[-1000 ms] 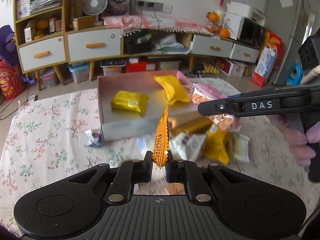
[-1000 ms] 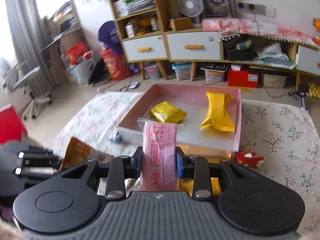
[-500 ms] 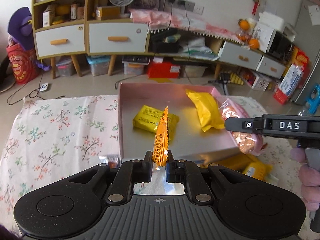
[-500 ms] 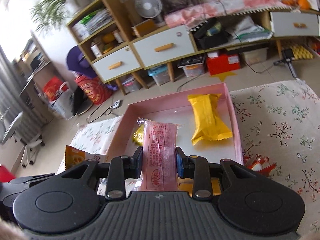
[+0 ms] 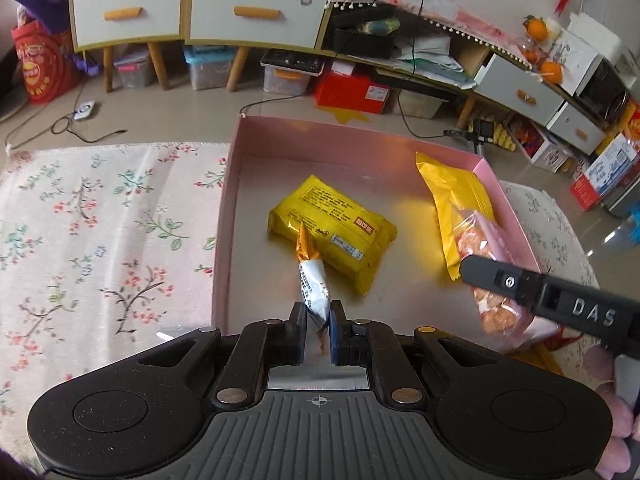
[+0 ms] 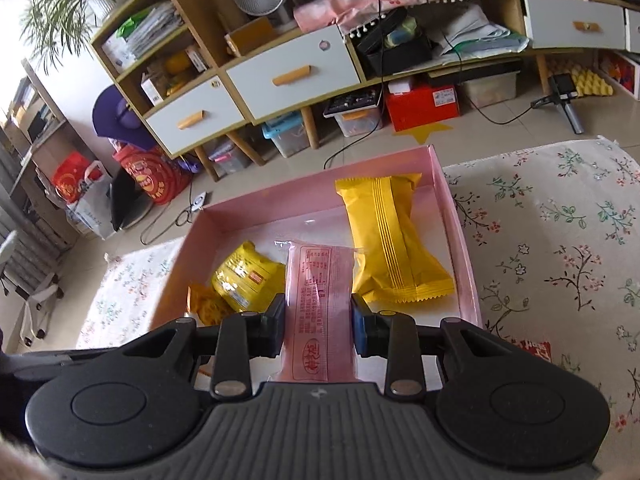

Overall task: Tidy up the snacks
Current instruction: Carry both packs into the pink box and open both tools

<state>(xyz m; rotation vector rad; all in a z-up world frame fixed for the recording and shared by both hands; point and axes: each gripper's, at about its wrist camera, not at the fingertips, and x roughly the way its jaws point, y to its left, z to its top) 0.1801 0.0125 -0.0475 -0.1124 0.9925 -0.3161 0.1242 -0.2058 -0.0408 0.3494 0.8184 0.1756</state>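
Observation:
A pink box [image 5: 224,220] [image 6: 460,224] on the floral cloth holds a flat yellow packet [image 5: 332,236] [image 6: 244,276] and a long yellow pillow pack [image 5: 452,200] [image 6: 388,240]. My left gripper [image 5: 318,320] is shut on an orange-and-white snack packet [image 5: 314,288], held over the box's near left part; this packet also shows in the right wrist view [image 6: 206,306]. My right gripper [image 6: 320,316] is shut on a pink snack packet [image 6: 320,312] [image 5: 492,276], held over the box's near right side.
The floral tablecloth [image 5: 100,220] [image 6: 560,248] spreads left and right of the box. A red snack packet [image 6: 534,350] lies on the cloth by the box's near right corner. Beyond the table stand drawers [image 6: 292,72], storage bins and cables on the floor.
Both grippers have moved forward and down over the pink box with their packets. The orange packet in my left gripper has drooped and twisted, now showing its white side.

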